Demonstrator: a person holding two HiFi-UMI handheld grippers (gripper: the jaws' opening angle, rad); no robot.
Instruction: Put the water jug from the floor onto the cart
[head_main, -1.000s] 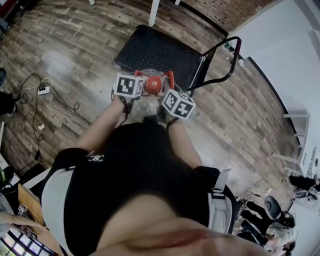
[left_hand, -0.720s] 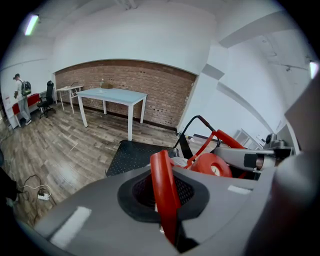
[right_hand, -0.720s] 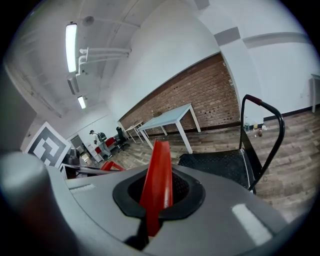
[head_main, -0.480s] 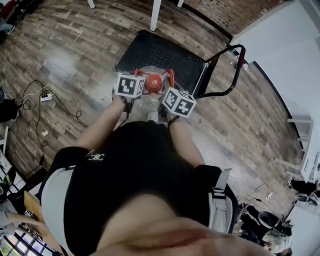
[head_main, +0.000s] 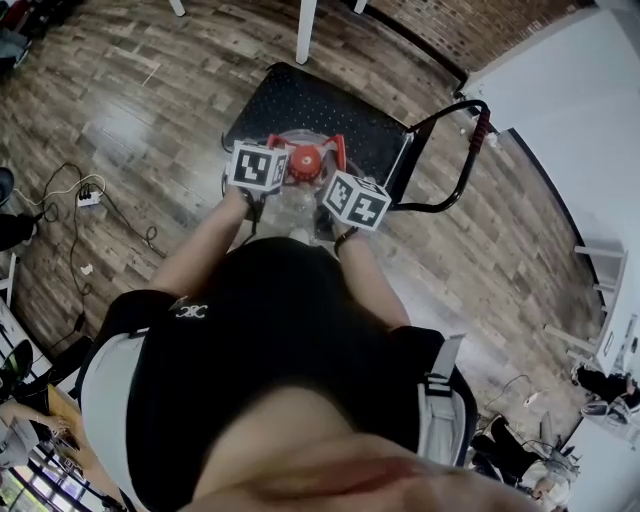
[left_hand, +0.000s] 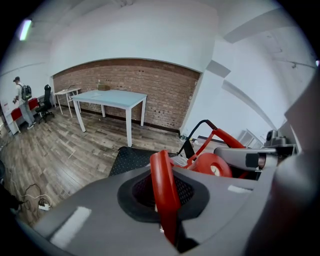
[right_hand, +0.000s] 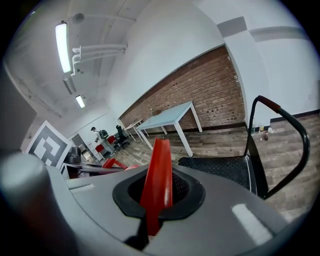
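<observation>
The left gripper (left_hand: 165, 215) has its jaws clamped on the left side of the water jug's red carry handle (left_hand: 161, 172). The right gripper (right_hand: 156, 210) pinches the handle's right side. Only the head view shows the clear jug (head_main: 292, 205), which hangs at the near edge of the platform cart (head_main: 330, 100). Both forearms reach forward side by side, with the grippers angled down.

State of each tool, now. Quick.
Left tool: shut on the red jug handle.
Right tool: shut on the red jug handle too.
</observation>
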